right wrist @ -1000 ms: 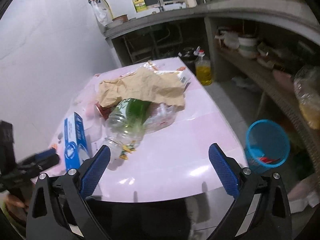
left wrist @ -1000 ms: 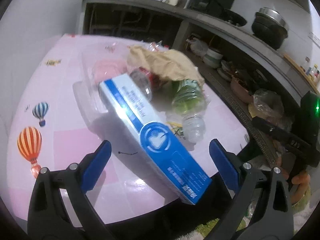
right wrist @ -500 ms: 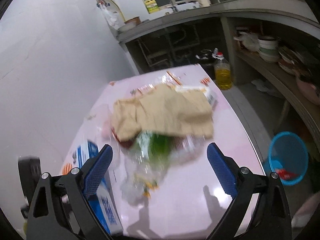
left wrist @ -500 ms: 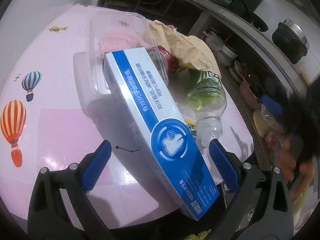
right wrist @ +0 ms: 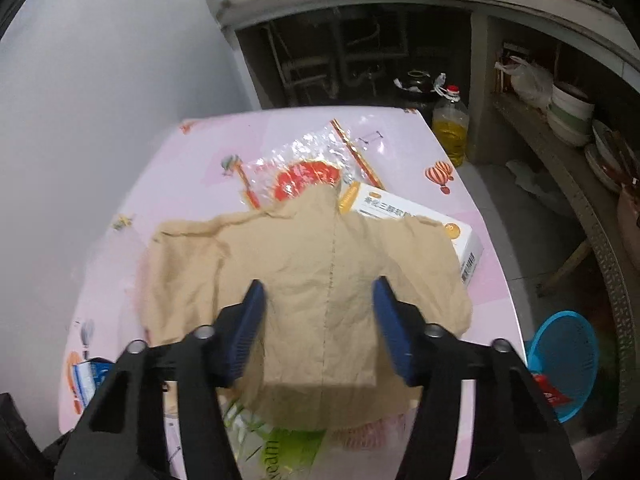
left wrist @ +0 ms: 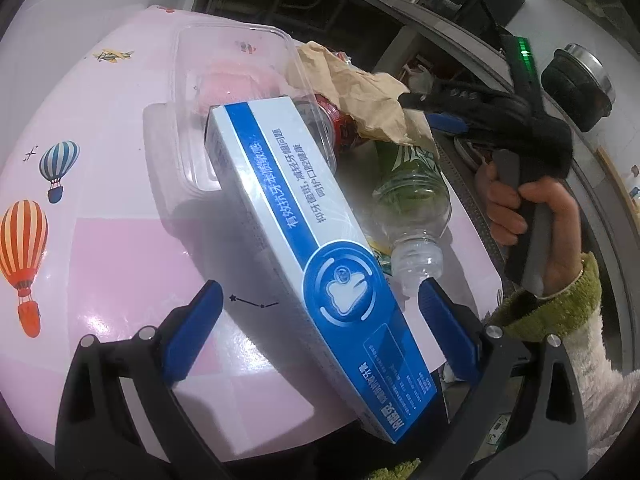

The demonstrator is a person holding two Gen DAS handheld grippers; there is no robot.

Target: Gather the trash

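A pile of trash lies on the pink table [left wrist: 100,216]. A long blue-and-white box [left wrist: 320,248] lies diagonally, its near end between the fingers of my open left gripper [left wrist: 320,312]. Behind it are a clear plastic container [left wrist: 236,92], a red can [left wrist: 340,124], a green-labelled plastic bottle [left wrist: 412,196] and crumpled brown paper [left wrist: 360,88]. My right gripper [right wrist: 320,300] is open just over the brown paper [right wrist: 320,248], fingers either side of its middle. It also shows in the left wrist view [left wrist: 452,116].
Beyond the paper lie a white-and-orange box [right wrist: 436,224] and a clear wrapper with red print [right wrist: 304,172]. A blue waste basket [right wrist: 564,360] stands on the floor right of the table. An oil bottle [right wrist: 450,128] and shelves of dishes stand behind.
My right gripper has moved forward over the table to hover above the brown paper and its fingers have narrowed. My left gripper has advanced along the blue box.
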